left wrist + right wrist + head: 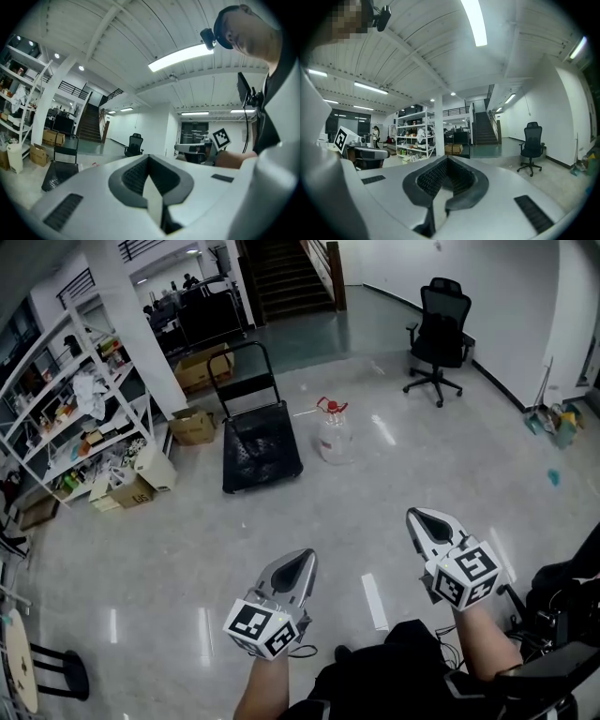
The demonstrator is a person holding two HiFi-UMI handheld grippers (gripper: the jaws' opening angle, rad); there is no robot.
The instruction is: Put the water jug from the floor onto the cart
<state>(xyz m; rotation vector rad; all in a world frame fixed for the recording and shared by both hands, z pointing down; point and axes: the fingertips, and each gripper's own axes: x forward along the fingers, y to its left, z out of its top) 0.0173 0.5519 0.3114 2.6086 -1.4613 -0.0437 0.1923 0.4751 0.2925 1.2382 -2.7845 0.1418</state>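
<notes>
A clear water jug (335,435) with a red cap stands upright on the grey floor, far ahead of me. Just left of it sits a black platform cart (260,442), its push handle at the far end. My left gripper (298,563) and right gripper (422,519) are low in the head view, well short of both, pointing forward, jaws shut and empty. In the left gripper view the left gripper (149,157) is shut, with the cart (58,172) and the jug's red cap (93,164) beyond it. In the right gripper view the right gripper (447,159) is shut; the jug is hidden.
White shelving (66,409) full of goods lines the left wall, with cardboard boxes (192,426) at its foot. A white pillar (136,324) stands behind the cart. A black office chair (439,334) is at the back right, and a stool (19,662) sits near left.
</notes>
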